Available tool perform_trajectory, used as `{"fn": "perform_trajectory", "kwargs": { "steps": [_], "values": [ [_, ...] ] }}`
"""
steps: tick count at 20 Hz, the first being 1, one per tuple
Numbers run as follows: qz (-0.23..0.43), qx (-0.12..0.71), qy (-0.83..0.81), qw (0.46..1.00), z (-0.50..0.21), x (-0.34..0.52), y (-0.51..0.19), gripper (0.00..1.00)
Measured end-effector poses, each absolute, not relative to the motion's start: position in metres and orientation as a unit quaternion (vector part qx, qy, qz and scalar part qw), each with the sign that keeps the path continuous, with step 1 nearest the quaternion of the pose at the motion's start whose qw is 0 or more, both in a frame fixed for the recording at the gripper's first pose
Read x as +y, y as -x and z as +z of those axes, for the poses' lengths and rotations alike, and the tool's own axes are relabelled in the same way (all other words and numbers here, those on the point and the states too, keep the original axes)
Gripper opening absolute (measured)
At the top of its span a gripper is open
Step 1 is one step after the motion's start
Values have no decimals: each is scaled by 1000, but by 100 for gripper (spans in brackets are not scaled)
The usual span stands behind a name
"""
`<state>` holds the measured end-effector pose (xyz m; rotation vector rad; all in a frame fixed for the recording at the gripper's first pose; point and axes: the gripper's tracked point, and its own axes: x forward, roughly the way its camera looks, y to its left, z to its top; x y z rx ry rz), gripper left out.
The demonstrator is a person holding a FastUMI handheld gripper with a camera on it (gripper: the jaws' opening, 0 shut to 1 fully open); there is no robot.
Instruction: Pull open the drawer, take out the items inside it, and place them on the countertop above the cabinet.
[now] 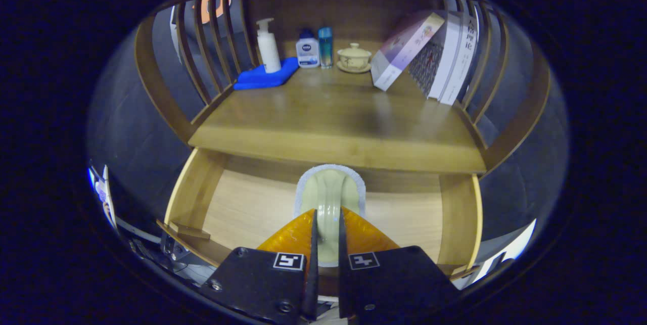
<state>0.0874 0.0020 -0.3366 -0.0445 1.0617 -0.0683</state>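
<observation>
Drawer (242, 209) is pulled open under the countertop (328, 123), and inside lies a pale green brush with a white fuzzy edge (329, 193), running back beneath the counter lip. The gripper (327, 224) is down in the drawer, jaws nearly together, both orange fingers (293, 236) pinching the brush's handle. Bottles, a lidded cup (354, 57) and books (434, 57) line the countertop's back.

Tongs (327, 224) closed on pale green brush handle (328, 198), white-edged, over open drawer (242, 209). Table (333, 118) above carries blue cloth (265, 77), pump bottle (267, 46), lidded cup (354, 57), leaning books (429, 57).
</observation>
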Motion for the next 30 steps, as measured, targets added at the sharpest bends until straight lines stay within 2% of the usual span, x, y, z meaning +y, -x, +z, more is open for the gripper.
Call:
{"fn": "perform_trajectory", "kwargs": {
  "steps": [6,13,24,30],
  "values": [
    [-37,474,28,879,-295,2,-123,19],
    [-54,470,50,879,-284,1,-188,19],
    [-76,498,47,862,-323,-13,-260,19],
    [-77,516,22,853,-352,-17,-277,20]
  ]
}}
